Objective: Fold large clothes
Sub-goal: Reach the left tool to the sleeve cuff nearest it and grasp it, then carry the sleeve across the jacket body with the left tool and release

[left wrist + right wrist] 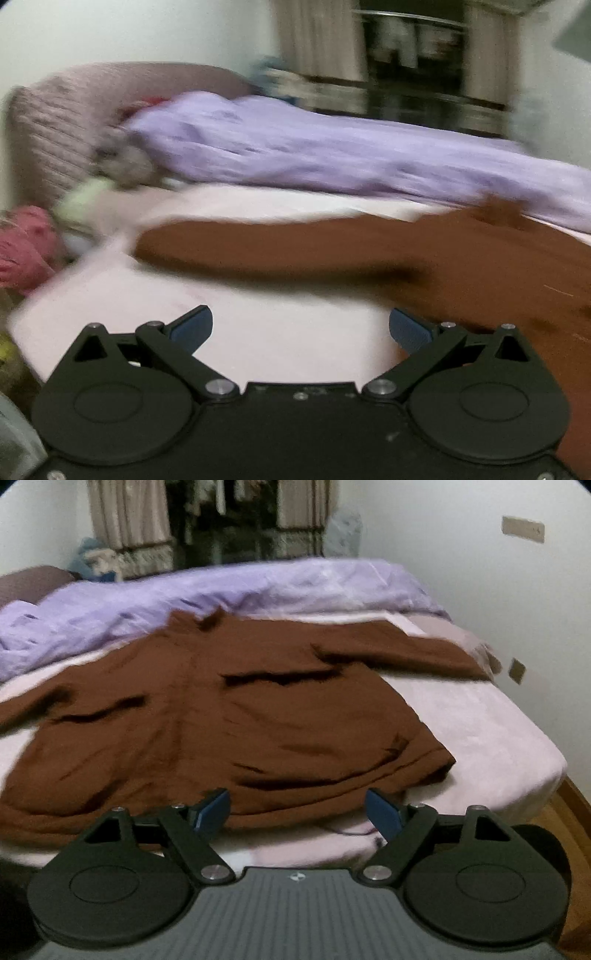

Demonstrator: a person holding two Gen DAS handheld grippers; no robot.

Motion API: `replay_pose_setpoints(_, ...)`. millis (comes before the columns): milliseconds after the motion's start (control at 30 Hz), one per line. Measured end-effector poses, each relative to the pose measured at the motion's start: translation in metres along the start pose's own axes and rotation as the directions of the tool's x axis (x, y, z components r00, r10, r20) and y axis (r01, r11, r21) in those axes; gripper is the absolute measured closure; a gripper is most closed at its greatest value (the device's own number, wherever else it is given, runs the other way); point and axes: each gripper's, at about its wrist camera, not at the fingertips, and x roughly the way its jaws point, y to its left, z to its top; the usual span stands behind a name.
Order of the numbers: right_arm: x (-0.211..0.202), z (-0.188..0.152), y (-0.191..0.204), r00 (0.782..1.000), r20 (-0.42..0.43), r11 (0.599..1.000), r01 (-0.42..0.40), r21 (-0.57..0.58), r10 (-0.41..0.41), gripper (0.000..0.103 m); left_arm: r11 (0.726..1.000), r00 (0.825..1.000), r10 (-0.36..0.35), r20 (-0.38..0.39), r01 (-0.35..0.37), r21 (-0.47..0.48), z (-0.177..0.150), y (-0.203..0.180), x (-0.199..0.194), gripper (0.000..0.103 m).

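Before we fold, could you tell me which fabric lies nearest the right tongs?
The brown garment; its hem lies just beyond the right tongs, while the purple duvet lies behind it.

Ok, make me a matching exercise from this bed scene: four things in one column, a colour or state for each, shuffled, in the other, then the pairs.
Things:
1. large long-sleeved garment
2. rumpled duvet
3. fitted bed sheet
4. right tool

Colours or states:
A. pale pink
B. open, holding nothing
C. rust brown, spread flat
D. lilac, bunched at the far side

Pairs: 1-C, 2-D, 3-A, 4-B
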Motion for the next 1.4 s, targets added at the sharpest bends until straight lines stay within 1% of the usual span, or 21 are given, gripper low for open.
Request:
replay_pose_setpoints(67, 0.017, 0.011, -0.002, 0.999, -0.033, 1.0, 0.007, 0.01, -0.007, 0.01, 0.992, 0.992, 0.125, 0.025, -0.125, 0.003, 0.027, 0.037, 0.054, 0.0)
replay_pose_setpoints(133, 0.03, 0.021, -0.001, 0.999, -0.041, 1.0, 0.013, 0.018, -0.012, 0.01, 0.97, 0.967, 0.242, 0.079, -0.241, -0.031, 0.046, 0.066, 0.095, 0.0)
replay_pose_setpoints(167, 0.036, 0.026, -0.001, 0.999, -0.048, 1.0, 0.019, 0.023, -0.018, 0.01, 0.957, 0.954, 0.291, 0.076, -0.288, -0.039, 0.054, 0.076, 0.116, 0.0)
replay_pose_setpoints(233, 0.051, 0.035, 0.001, 0.997, -0.076, 0.999, 0.035, 0.028, -0.033, 0.01, 0.926, 0.926, 0.377, -0.02, -0.377, -0.012, 0.063, 0.089, 0.159, 0.0)
replay_pose_setpoints(300, 0.064, 0.043, 0.004, 0.995, -0.09, 0.999, 0.047, 0.025, -0.045, 0.01, 0.917, 0.911, 0.398, -0.111, -0.397, 0.025, 0.063, 0.096, 0.196, 0.0)
replay_pose_setpoints(367, 0.074, 0.049, 0.007, 0.993, -0.103, 0.998, 0.065, 0.016, -0.063, 0.01, 0.928, 0.903, 0.371, -0.217, -0.37, 0.048, 0.061, 0.106, 0.222, 0.0)
replay_pose_setpoints(400, 0.078, 0.052, 0.009, 0.992, -0.109, 0.997, 0.071, 0.011, -0.07, 0.01, 0.932, 0.899, 0.355, -0.255, -0.361, 0.024, 0.058, 0.111, 0.233, 0.0)
replay_pose_setpoints(433, 0.082, 0.055, 0.01, 0.991, -0.113, 0.997, 0.075, 0.007, -0.074, 0.01, 0.935, 0.902, 0.335, -0.273, -0.354, -0.023, 0.056, 0.118, 0.239, 0.0)
replay_pose_setpoints(500, 0.09, 0.061, 0.012, 0.991, -0.123, 0.998, 0.062, 0.002, -0.062, 0.012, 0.946, 0.921, 0.252, -0.297, -0.299, -0.125, 0.048, 0.14, 0.249, 0.0)
replay_pose_setpoints(567, 0.095, 0.065, 0.014, 0.989, -0.14, 0.999, 0.038, -0.001, -0.037, 0.017, 0.944, 0.94, 0.2, -0.276, -0.26, -0.203, 0.043, 0.153, 0.254, 0.001)
replay_pose_setpoints(667, 0.101, 0.073, 0.016, 0.989, -0.14, 0.999, 0.038, 0.0, -0.037, 0.018, 0.951, 0.945, 0.217, -0.245, -0.261, -0.163, 0.045, 0.143, 0.254, 0.009)
replay_pose_setpoints(733, 0.103, 0.076, 0.016, 0.99, -0.139, 0.999, 0.04, 0.009, -0.039, 0.018, 0.958, 0.951, 0.212, -0.227, -0.248, -0.147, 0.049, 0.131, 0.256, 0.034)
replay_pose_setpoints(767, 0.105, 0.077, 0.016, 0.989, -0.143, 0.999, 0.04, 0.012, -0.038, 0.018, 0.957, 0.953, 0.207, -0.222, -0.244, -0.155, 0.051, 0.13, 0.256, 0.039)
replay_pose_setpoints(833, 0.107, 0.079, 0.017, 0.988, -0.148, 0.999, 0.037, 0.012, -0.034, 0.018, 0.95, 0.948, 0.24, -0.211, -0.274, -0.152, 0.057, 0.127, 0.254, 0.069)
replay_pose_setpoints(867, 0.108, 0.079, 0.017, 0.988, -0.148, 0.999, 0.036, 0.01, -0.034, 0.018, 0.949, 0.946, 0.247, -0.209, -0.28, -0.145, 0.059, 0.125, 0.254, 0.074)
replay_pose_setpoints(900, 0.108, 0.079, 0.017, 0.988, -0.151, 0.999, 0.036, 0.007, -0.034, 0.018, 0.952, 0.948, 0.24, -0.208, -0.271, -0.139, 0.062, 0.125, 0.255, 0.085)
replay_pose_setpoints(933, 0.107, 0.078, 0.016, 0.988, -0.151, 0.999, 0.034, 0.005, -0.033, 0.018, 0.954, 0.949, 0.24, -0.204, -0.27, -0.131, 0.065, 0.123, 0.254, 0.092)
replay_pose_setpoints(1033, 0.106, 0.08, 0.012, 0.988, -0.152, 0.999, 0.036, 0.012, -0.033, 0.018, 0.966, 0.965, 0.191, -0.179, -0.218, -0.142, 0.077, 0.117, 0.248, 0.095)
replay_pose_setpoints(1200, 0.101, 0.082, -0.002, 0.991, -0.133, 0.999, 0.037, 0.034, -0.033, 0.018, 0.985, 0.994, 0.096, -0.059, -0.104, -0.141, 0.11, 0.086, 0.205, 0.095)
replay_pose_setpoints(1300, 0.103, 0.084, -0.008, 0.991, -0.127, 0.999, 0.036, 0.035, -0.032, 0.018, 0.997, 1.0, 0.018, 0.024, -0.016, -0.079, 0.131, 0.041, 0.171, 0.095)
replay_pose_setpoints(1400, 0.107, 0.092, -0.016, 0.992, -0.116, 0.998, 0.049, 0.025, -0.046, 0.018, 0.997, 0.994, -0.076, 0.078, 0.076, -0.005, 0.146, -0.027, 0.138, 0.095)
